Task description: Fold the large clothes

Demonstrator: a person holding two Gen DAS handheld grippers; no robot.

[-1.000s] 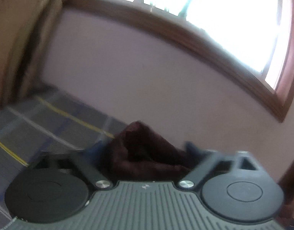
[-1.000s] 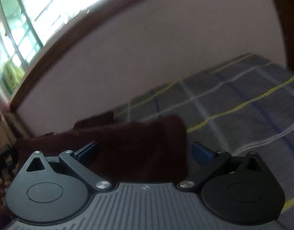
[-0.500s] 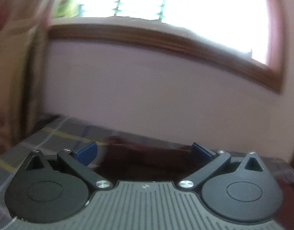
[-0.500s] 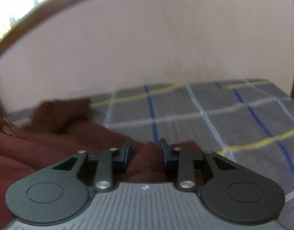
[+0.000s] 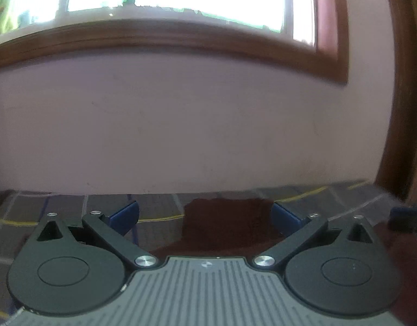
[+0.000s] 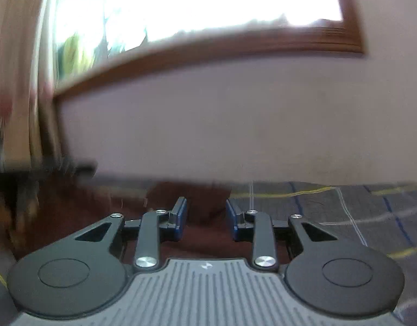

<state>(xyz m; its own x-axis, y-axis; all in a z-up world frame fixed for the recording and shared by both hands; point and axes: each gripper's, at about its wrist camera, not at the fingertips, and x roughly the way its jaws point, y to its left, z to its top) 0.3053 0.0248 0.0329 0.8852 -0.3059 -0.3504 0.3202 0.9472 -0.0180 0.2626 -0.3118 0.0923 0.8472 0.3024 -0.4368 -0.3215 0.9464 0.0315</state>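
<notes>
A home bedroom is suggested: a bed covered by a checked grey sheet (image 6: 344, 217) is set against a plain wall (image 5: 181, 125) under a wood-framed window (image 5: 181, 35), with a curtain (image 6: 21, 81) hung beside it.

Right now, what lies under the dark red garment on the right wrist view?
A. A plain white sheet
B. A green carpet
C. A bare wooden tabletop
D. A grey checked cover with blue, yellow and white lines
D: to the right of the dark red garment the grey checked cover shows blue, yellow and white lines running across it.
</notes>
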